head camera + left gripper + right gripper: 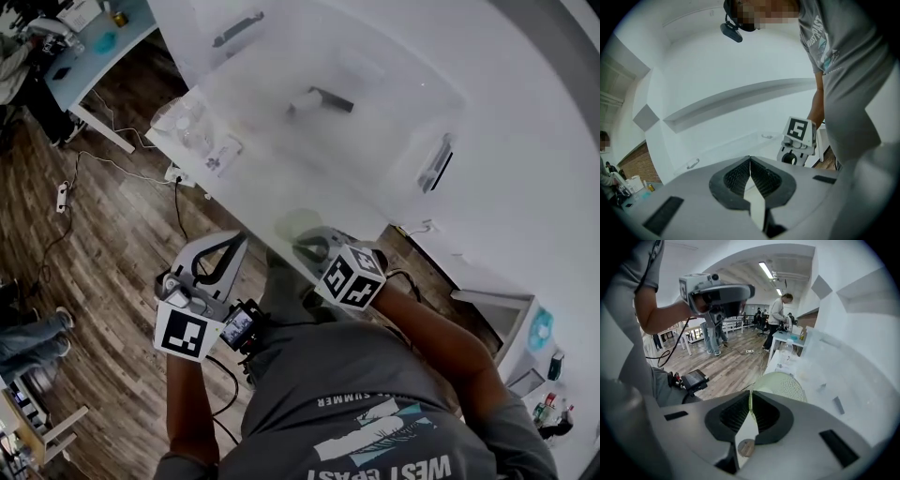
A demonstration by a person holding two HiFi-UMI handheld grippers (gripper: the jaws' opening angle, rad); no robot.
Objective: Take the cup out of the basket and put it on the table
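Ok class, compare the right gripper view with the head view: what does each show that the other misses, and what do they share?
Only the right gripper view: the right gripper with its jaws closed on the rim of the pale green cup, and people standing far across the room. Only the head view: the whole clear basket on the white table, and a power strip on the floor. Both: the cup, the left gripper and the wooden floor.
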